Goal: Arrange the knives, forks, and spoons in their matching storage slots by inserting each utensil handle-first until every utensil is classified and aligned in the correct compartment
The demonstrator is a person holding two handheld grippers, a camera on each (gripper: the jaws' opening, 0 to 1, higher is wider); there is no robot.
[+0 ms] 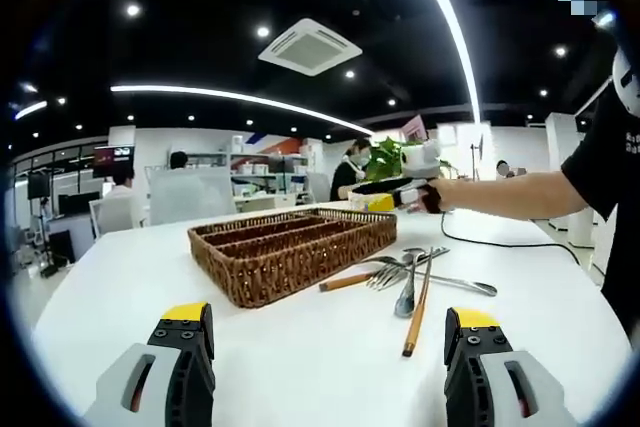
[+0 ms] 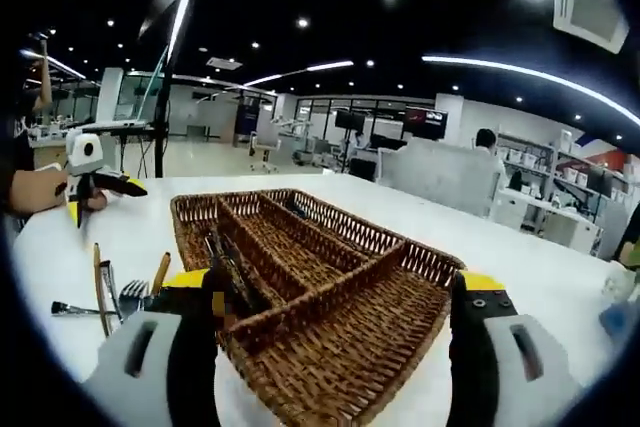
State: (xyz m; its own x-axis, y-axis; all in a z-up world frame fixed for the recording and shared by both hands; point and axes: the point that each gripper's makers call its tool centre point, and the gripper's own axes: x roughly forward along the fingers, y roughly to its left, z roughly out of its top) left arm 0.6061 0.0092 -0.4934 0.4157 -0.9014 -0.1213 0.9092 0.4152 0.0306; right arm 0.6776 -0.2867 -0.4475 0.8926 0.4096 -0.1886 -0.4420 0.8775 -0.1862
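Table [image 1: 120, 287]: white and wide; it carries the basket and the loose cutlery.
Basket [image 1: 292, 252]: woven brown tray with long compartments, at the middle of the table. In the right gripper view it is very close, and one dark utensil [image 2: 228, 269] lies in the compartment beside the left jaw; the left gripper view does not let me see inside.
Cutlery pile [image 1: 412, 275]: forks, spoons and wooden-handled pieces lying loose on the table, just beside the basket.
Right gripper [image 2: 335, 319]: jaws wide apart, holding nothing, one jaw on each side of the basket's near end.
Left gripper [image 1: 330, 332]: jaws wide apart, empty, above bare table in front of the basket.
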